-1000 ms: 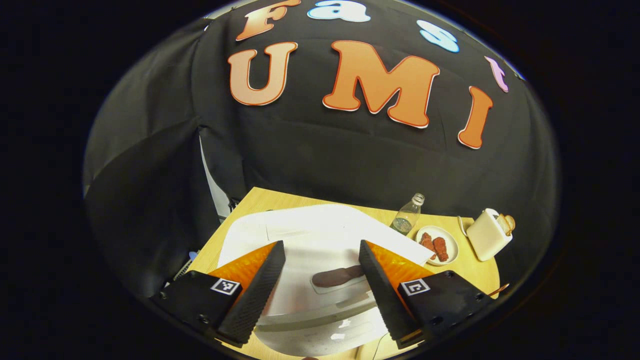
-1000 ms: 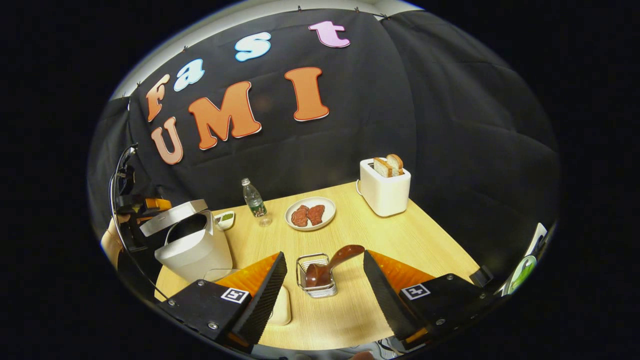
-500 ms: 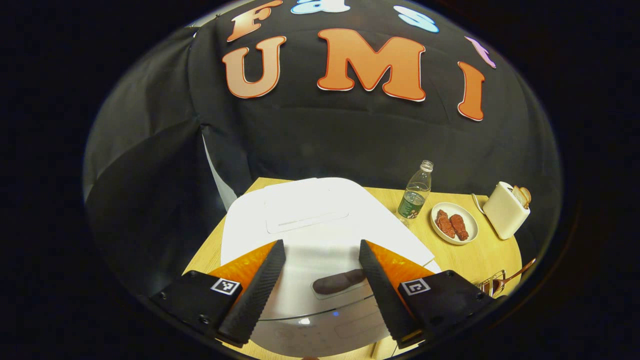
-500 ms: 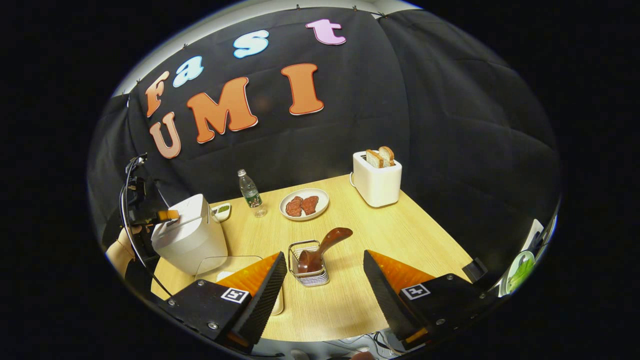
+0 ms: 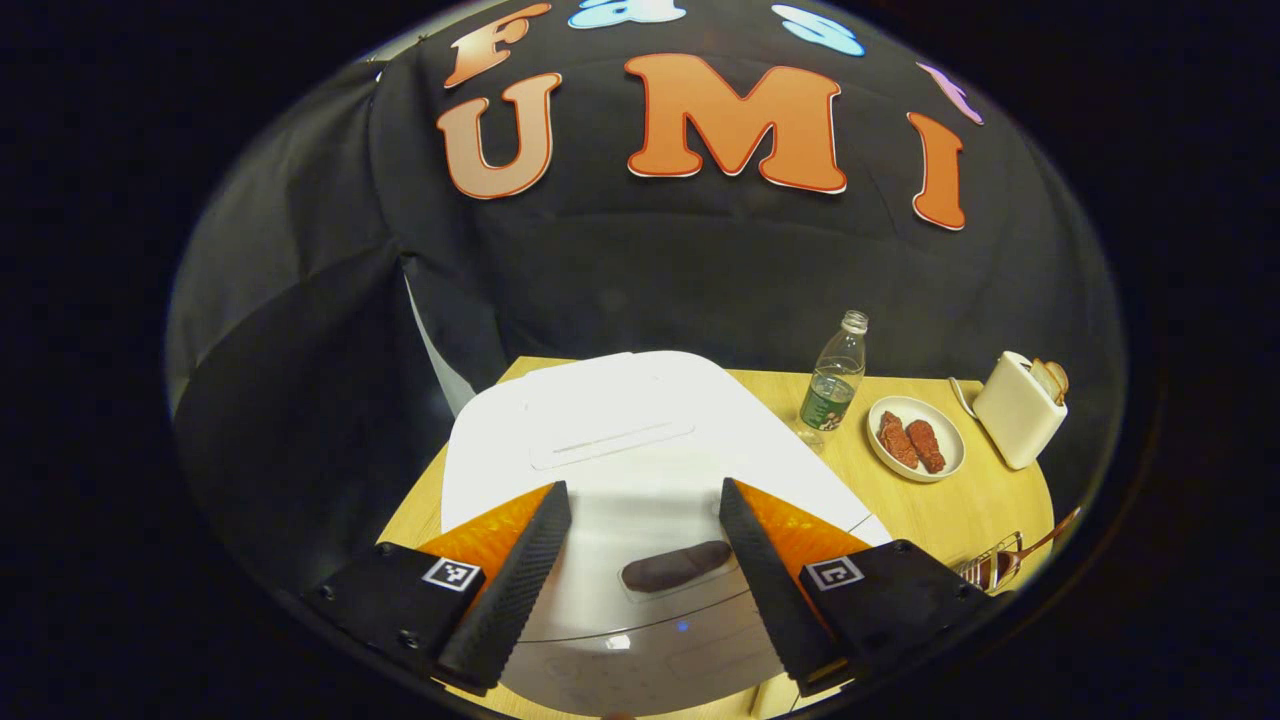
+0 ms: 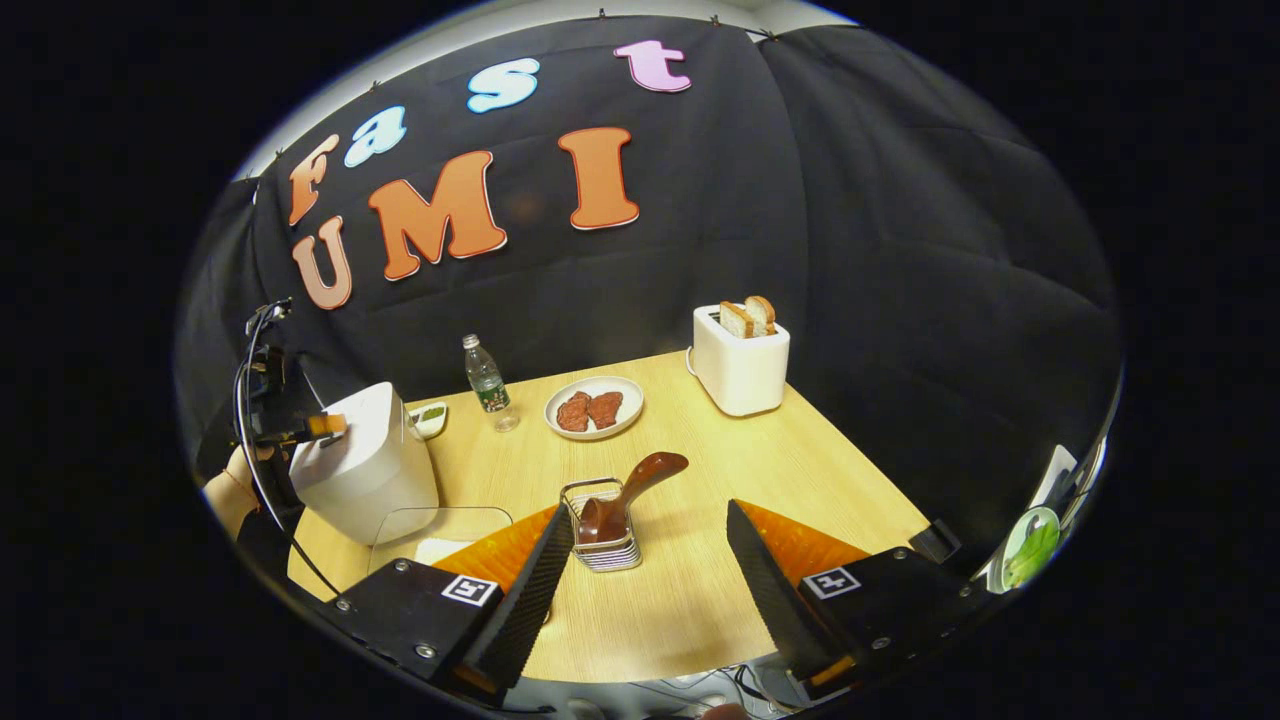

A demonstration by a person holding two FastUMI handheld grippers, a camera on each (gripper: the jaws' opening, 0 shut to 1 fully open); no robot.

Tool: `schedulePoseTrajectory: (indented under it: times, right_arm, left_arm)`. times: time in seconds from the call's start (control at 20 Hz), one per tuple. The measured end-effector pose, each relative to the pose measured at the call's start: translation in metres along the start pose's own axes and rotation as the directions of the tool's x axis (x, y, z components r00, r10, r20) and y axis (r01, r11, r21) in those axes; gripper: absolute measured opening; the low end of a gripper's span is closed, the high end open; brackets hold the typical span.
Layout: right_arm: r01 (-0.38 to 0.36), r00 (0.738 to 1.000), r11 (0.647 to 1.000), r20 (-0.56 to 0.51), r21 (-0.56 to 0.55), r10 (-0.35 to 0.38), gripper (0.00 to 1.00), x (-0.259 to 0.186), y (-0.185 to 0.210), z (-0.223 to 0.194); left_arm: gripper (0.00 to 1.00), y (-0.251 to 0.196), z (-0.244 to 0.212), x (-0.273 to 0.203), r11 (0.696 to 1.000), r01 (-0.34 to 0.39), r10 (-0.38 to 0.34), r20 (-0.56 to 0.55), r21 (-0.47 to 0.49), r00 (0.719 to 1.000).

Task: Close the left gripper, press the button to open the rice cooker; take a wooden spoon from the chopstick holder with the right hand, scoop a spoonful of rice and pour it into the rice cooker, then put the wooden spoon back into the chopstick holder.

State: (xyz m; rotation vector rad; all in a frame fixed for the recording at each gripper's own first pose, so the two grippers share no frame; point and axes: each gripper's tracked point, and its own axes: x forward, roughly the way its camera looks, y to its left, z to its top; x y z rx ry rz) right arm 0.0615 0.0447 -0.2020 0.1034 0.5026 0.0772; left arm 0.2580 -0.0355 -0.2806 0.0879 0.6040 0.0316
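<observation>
Left gripper (image 5: 645,560) hovers spread over the white rice cooker (image 5: 620,450), its lid apparently down. Right gripper (image 6: 650,570), also spread, hangs near the chopstick holder (image 6: 603,540) holding the wooden spoon (image 6: 625,490).

White rice cooker (image 5: 620,440) seemingly closed.

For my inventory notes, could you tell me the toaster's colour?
The boxy toaster is cream-white, clearest in the right gripper view.

Left gripper view: close above rice cooker (image 5: 640,440); right: farther back (shared table (image 6: 800,460)).
</observation>
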Motion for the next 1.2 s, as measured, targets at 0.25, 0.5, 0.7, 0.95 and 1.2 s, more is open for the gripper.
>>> schedulePoseTrajectory:
  times: [0.25, 0.5, 0.7, 0.95, 1.2]
  right_arm:
    - [0.017, 0.996, 0.999, 0.091, -0.043, -0.013, 0.95, -0.007, -0.002, 0.048]
    - [-0.003, 0.980, 0.998, 0.200, -0.057, 0.014, 0.95, -0.030, 0.016, 0.111]
    - [-0.012, 0.957, 0.995, 0.286, -0.099, 0.040, 0.95, -0.056, 0.032, 0.165]
    - [-0.040, 0.921, 0.992, 0.380, -0.120, 0.082, 0.95, -0.095, 0.060, 0.215]
    - [-0.063, 0.893, 0.990, 0.435, -0.128, 0.113, 0.95, -0.125, 0.077, 0.241]
  left_arm:
    - [1.00, 0.010, 0.038, -0.051, 0.998, 0.052, -0.048, 0.092, -0.042, 0.995]
    - [1.00, 0.019, 0.117, -0.139, 0.995, 0.090, -0.079, 0.266, -0.032, 0.961]
    - [1.00, 0.037, 0.187, -0.223, 0.997, 0.075, -0.077, 0.408, 0.022, 0.910]
    - [1.00, 0.056, 0.218, -0.309, 0.995, 0.097, -0.094, 0.517, 0.021, 0.851]
    - [0.99, 0.082, 0.214, -0.352, 0.996, 0.073, -0.085, 0.560, 0.044, 0.824]
